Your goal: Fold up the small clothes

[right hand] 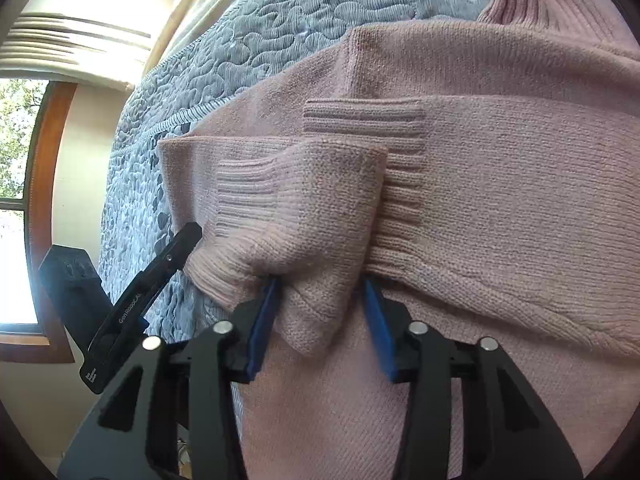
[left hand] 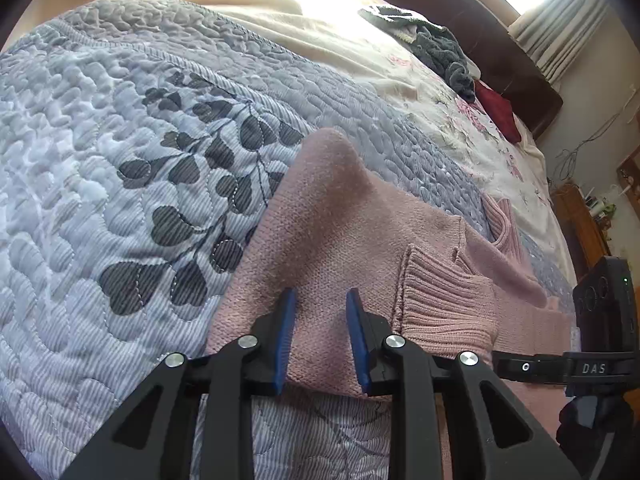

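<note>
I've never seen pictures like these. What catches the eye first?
A pink knitted sweater lies spread on a blue-grey quilted bedspread with dark leaf prints. At the bottom of each view, black tools with blue fingers straddle the knit: the left gripper at its edge, the right gripper around a bunched fold.

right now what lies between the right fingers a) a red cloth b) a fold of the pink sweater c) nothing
b: in the right wrist view a bunched fold of the pink sweater sits between the blue fingers of the right gripper.
</note>
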Available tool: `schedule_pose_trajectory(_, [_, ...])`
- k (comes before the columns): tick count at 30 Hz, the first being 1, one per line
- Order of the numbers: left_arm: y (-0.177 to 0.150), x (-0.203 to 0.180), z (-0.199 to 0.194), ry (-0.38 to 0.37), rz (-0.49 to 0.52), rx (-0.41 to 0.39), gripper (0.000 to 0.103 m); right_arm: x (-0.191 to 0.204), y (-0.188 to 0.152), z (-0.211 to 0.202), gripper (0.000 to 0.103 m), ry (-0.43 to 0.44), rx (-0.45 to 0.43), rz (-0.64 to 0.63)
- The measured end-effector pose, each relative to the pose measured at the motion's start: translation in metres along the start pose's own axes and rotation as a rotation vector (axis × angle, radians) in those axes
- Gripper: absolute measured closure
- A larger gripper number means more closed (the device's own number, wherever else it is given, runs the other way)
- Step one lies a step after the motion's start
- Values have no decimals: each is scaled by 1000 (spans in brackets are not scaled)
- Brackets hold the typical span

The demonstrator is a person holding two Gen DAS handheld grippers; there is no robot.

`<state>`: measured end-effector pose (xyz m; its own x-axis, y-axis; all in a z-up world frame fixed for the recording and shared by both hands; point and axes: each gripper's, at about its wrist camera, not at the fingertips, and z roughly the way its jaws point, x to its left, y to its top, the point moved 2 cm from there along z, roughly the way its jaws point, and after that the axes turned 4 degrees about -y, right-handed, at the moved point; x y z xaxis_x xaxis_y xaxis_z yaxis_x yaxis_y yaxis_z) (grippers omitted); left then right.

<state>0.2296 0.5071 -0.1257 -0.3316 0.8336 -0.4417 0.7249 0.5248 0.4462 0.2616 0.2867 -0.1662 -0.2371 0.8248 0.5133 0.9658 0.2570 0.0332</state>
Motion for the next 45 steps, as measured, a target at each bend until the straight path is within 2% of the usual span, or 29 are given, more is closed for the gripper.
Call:
schedule_pose_trajectory(2, [1,-2,-2,1,-1,4,77,1,-2,3,87,-9,-18,-18])
schedule_pose_trajectory(4, [3,-4,-8,-1,-3,6,76,4,-5,-6,92,-24,-40,-69])
schedule_pose_trajectory(8, [6,-18,-26,-10,14,-39,74,9,-11,-48,92,15,-127,-151])
schedule_pose_trajectory(11, [8,-37,-32,-13,61,-65,74,2,-14,-90,92,-3,-202,-183])
schedule_pose_trajectory(15, [8,-69,-27,-42,120,-69,74,-30,-22,-142,92,-38,-279,-187])
schedule_pose_trajectory(19, [-2,-105,-5,-48,208,-30,74,-78,-31,-175,92,-105,-326,-147])
schedule_pose_trajectory(21, [-9,-118,9,-47,227,-6,74,-101,-32,-179,92,-158,-331,-121])
schedule_pose_trajectory(23, [-15,-128,24,-40,234,20,74,-124,-32,-173,92,-174,-310,-88])
schedule_pose_trajectory(26, [-27,-134,49,23,258,86,74,-150,-29,-152,92,-219,-267,-42])
schedule_pose_trajectory(28, [-31,-133,58,57,277,96,74,-166,-30,-138,92,-230,-235,-11])
schedule_pose_trajectory(31, [-30,-128,61,51,262,105,74,-179,-33,-121,89,-240,-210,17])
schedule_pose_trajectory(34, [-29,-129,61,53,274,117,74,-178,-34,-123,87,-249,-210,19])
schedule_pose_trajectory(35, [-28,-129,62,56,280,119,74,-174,-35,-125,81,-268,-210,11])
schedule_pose_trajectory(40, [-22,-133,54,52,252,126,74,-137,-42,-154,67,-441,-302,-125])
schedule_pose_trajectory(42, [-20,-142,45,22,258,103,74,-114,-44,-155,66,-442,-311,-208])
schedule_pose_trajectory(45, [-22,-158,44,-17,270,118,70,-82,-42,-135,57,-394,-250,-312])
